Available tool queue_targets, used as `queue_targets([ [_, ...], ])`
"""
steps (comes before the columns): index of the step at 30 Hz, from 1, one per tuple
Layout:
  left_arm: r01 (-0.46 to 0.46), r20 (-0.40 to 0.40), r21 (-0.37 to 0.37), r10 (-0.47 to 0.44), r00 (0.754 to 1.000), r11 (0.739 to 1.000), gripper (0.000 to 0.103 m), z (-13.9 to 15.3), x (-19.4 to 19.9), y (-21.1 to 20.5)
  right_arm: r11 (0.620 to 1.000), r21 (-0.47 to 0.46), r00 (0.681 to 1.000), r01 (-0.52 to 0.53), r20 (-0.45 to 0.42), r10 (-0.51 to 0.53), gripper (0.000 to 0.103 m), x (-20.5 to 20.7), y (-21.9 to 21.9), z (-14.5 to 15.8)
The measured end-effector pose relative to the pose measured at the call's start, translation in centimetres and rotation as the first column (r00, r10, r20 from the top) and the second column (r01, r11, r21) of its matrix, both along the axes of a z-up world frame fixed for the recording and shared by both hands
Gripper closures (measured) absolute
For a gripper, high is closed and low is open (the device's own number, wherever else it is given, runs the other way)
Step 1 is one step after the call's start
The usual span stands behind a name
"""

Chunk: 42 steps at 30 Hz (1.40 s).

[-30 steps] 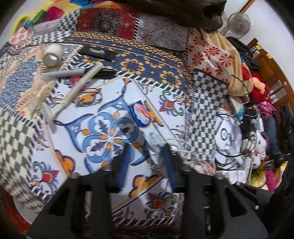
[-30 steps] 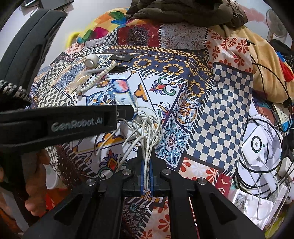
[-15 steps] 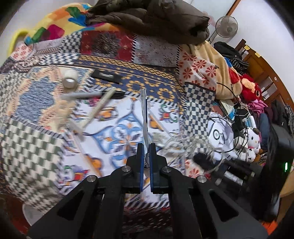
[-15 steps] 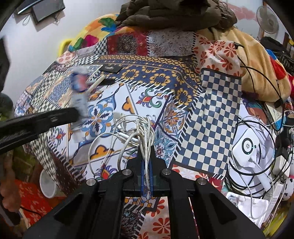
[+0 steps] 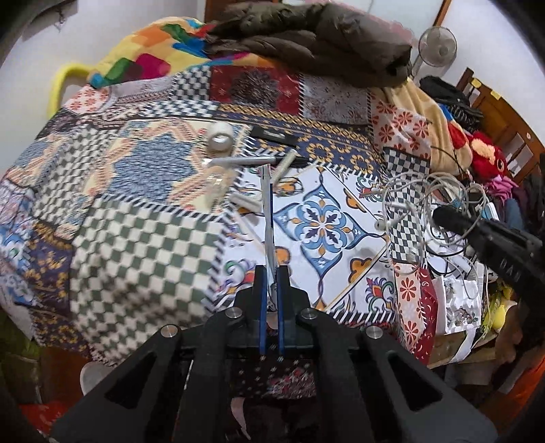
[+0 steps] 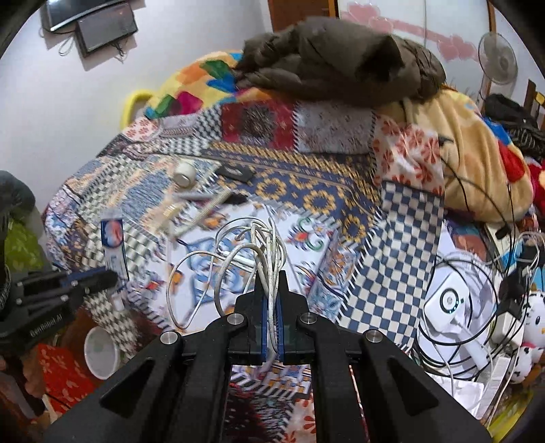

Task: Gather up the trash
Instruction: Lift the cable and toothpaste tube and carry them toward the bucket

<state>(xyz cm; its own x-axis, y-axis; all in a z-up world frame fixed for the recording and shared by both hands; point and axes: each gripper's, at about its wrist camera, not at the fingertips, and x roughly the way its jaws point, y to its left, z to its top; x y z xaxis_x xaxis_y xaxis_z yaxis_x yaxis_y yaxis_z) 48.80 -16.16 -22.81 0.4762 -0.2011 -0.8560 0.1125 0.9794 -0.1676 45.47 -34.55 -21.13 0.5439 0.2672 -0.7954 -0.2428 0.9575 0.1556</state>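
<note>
Left gripper (image 5: pixel 269 272) has its jaws clamped on a flat wrapper (image 5: pixel 267 211). Right gripper (image 6: pixel 271 283) jaws pinch a cable (image 6: pixel 238 248) above the bed (image 6: pixel 391 238).

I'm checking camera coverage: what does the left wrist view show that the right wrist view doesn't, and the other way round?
Only the left wrist view shows the flat packet edge-on, as a thin strip, and the wooden chair.

Only the right wrist view shows the packet's printed face, the white bin on the floor and the dark screen on the wall.

Both show the left hand-held gripper shut on the packet, the right hand-held gripper shut on the white cable bundle, plus the tape roll, comb and brown jacket.
</note>
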Motion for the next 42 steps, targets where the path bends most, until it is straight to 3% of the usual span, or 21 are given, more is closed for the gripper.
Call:
queue_targets([
  [10,-0.083,0.074,-0.005,0.083,0.994,0.997,0.1,4.6,-5.7,5.8,0.998,0.0,0.994,-0.06,0.095,0.06,0.099,-3.5,4.9,5.6],
  [21,-0.197,0.135,-0.041,0.201,0.97,0.979,0.1,7.7,-13.3,14.0,0.984,-0.004,0.974,-0.178,0.14,0.177,0.099,-8.5,12.6,8.5],
  [31,-0.312,0.163,-0.052,0.316,0.935,0.949,0.1,8.4,-20.7,21.7,0.949,-0.007,0.94,-0.316,0.133,0.314,0.099,-13.1,21.3,8.6],
  [42,-0.445,0.124,-0.047,0.448,0.886,0.894,0.1,6.6,-28.0,29.9,0.884,0.0,0.88,-0.468,0.088,0.466,0.099,-17.5,30.9,6.7],
])
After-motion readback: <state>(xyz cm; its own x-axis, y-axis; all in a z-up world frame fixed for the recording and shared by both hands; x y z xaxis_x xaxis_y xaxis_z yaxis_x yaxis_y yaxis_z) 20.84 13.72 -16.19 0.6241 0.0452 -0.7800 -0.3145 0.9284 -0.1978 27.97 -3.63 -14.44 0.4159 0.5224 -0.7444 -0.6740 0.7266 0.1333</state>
